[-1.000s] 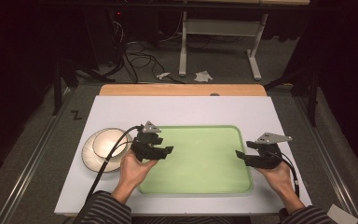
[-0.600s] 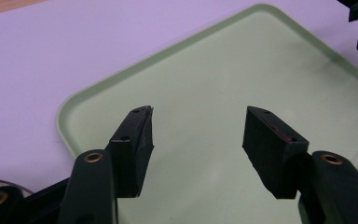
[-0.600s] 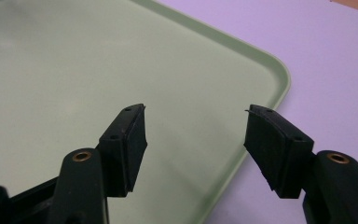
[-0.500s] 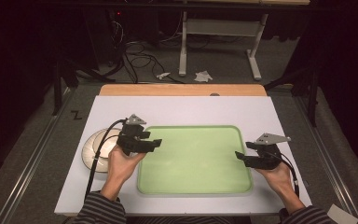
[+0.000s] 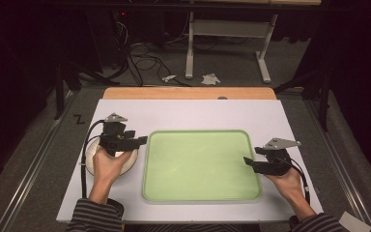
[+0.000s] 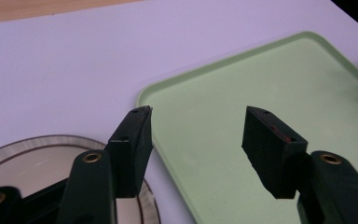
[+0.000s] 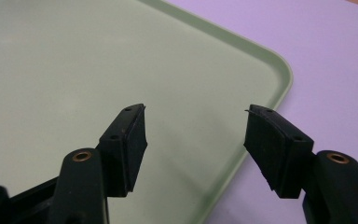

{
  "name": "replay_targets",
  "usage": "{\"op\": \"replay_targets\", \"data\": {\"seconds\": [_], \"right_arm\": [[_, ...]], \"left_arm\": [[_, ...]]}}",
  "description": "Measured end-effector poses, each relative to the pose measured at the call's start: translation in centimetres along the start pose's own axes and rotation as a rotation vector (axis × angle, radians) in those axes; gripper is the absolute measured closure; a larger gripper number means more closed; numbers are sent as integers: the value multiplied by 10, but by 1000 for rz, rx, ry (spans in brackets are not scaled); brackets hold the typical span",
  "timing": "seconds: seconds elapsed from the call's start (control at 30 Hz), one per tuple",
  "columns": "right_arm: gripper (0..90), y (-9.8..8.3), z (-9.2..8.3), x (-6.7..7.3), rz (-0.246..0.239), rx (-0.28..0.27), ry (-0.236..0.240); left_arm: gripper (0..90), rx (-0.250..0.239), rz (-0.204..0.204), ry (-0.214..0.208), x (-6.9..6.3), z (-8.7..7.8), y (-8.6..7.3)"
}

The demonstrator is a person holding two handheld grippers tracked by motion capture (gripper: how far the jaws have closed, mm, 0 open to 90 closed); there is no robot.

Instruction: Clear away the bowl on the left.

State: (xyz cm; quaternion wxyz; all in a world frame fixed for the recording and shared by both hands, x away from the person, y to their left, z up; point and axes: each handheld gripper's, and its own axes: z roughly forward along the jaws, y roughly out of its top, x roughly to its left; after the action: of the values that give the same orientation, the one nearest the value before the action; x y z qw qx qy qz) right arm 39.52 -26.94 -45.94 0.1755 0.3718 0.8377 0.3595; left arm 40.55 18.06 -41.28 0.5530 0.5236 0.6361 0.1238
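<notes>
The plate (image 5: 125, 162) lay near the left edge of the white table (image 5: 193, 113), just beside the left rim of the green tray (image 5: 200, 195), and your left gripper (image 5: 140, 140) hung directly over it, so the plate sat below and slightly behind the jaws rather than ahead of them; being round, it offered no long axis, only its rim; in the left gripper view that rim (image 6: 42, 140) curved under the left-hand jaw while the tray's near corner (image 6: 142, 95) sat just beyond the tips; your left hand (image 5: 107, 162) was plainly the nearer one, since the whole tray lay between the plate and the other hand; the left gripper's jaws stood wide apart with nothing between them; the right gripper (image 5: 246, 160) waited at the tray's right edge, its jaws likewise spread and holding nothing, pointing inward over the tray's right rim (image 7: 279, 79); the tray's bed was bare in every view; the part of the plate you could see looked bare as well, though your hand covered much of it; I'd judge the coming move turned on dropping the left jaws to the plate's rim.
</notes>
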Motion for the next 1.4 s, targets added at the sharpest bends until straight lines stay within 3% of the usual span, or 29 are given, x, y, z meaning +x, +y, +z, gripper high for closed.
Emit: {"op": "replay_targets", "data": {"seconds": [0.2,0.27,0.33,0.37,0.43,0.57,0.6,0.93,1.0,1.03,1.23,1.27,1.4], "right_arm": [[401,0,0,0,1,7,-3],[401,0,-1,1,-5,0,0],[401,0,1,0,-2,11,0],[401,0,1,0,-3,16,-3],[402,0,-1,2,-12,4,-1],[401,0,0,2,-12,9,1],[402,0,0,2,-14,9,1],[401,0,-1,2,-19,7,-5],[401,0,-1,2,-18,9,-6],[401,0,-1,1,-23,9,-8],[402,0,-2,1,-20,9,-6],[402,0,-2,1,-24,7,-7],[402,0,-2,0,-22,9,-7]], "left_arm": [[438,-16,9,42,11,-1,4],[433,-27,-18,46,15,-2,8],[433,-33,-15,46,15,-4,8],[435,-39,13,78,19,-6,8],[429,-41,-9,81,23,-6,10],[431,-45,24,115,27,-8,11],[430,-56,-2,121,33,-10,14],[427,-83,-28,186,55,-16,23],[426,-84,-27,195,57,-16,23],[424,-84,-17,225,61,-16,23],[423,-88,-49,252,71,-19,25],[421,-80,-33,265,73,-19,25],[421,-88,-36,290,80,-20,26]]}}
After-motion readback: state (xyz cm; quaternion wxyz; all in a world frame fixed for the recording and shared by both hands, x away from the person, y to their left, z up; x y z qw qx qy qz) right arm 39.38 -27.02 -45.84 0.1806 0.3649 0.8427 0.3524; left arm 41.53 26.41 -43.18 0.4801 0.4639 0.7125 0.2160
